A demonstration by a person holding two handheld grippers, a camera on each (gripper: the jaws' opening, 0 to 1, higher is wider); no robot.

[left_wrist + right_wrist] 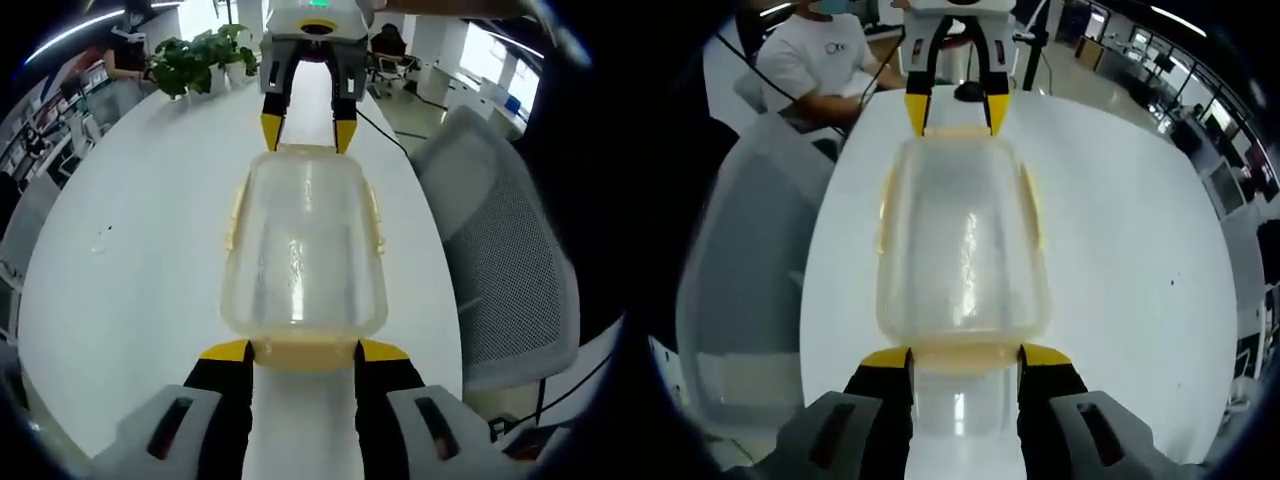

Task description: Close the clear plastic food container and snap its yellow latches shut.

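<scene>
Left gripper view: left gripper (pixel 303 352) jaws spread wide, tips at the container's (pixel 303 250) near-end latch (pixel 303 353), gripping nothing. Right gripper (pixel 962 358) likewise, spread at the opposite end. Container lies frame centre on the white desk (pixel 130 260). Mesh chair (pixel 510 270) at right; plant (pixel 195 60) upper left.

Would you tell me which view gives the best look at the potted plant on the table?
The left gripper view: the potted plant stands at the far end of the white table, beyond the clear container, with its green leaves plain to see. The right gripper view looks toward a seated person instead.
</scene>
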